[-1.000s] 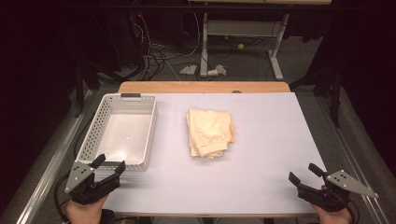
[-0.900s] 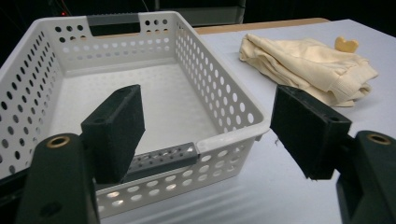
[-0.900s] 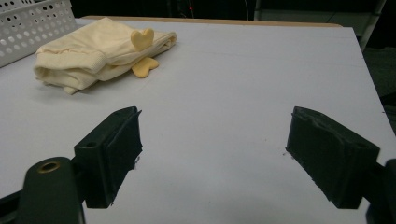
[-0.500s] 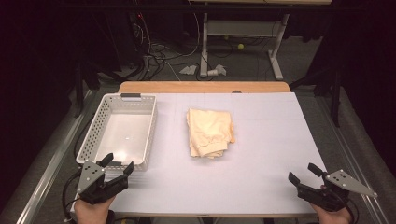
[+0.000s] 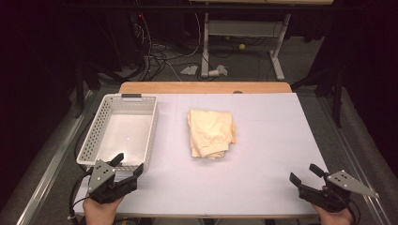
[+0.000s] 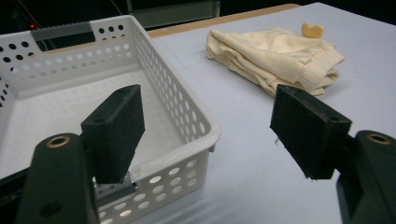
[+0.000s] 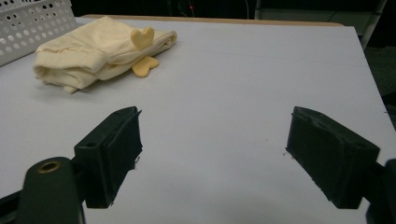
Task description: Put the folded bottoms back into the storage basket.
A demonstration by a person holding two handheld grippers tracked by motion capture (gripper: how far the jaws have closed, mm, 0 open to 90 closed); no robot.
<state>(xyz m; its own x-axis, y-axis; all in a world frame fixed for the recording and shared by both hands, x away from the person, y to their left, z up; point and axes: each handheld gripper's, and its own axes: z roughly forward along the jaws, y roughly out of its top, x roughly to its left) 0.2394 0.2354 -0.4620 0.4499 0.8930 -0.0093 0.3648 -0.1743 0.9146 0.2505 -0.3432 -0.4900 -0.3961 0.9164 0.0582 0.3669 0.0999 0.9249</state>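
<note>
Cream folded garment (image 5: 210, 133) lies at the centre of the white tabletop (image 5: 272, 140), with the perforated white plastic basket (image 5: 92, 138) just beside it at nine o'clock, apart from it. Left claw (image 5: 127, 164) hovers at the tabletop's seven o'clock corner, right at the basket's near rim, its jaws spread wide and holding nothing. In the left gripper view the basket's near corner sits between those jaws, the garment farther off at one o'clock. Right claw (image 5: 305, 173) rests at the five o'clock corner, jaws likewise wide apart and empty, well away from the garment, which appears at eleven o'clock in the right gripper view.
</note>
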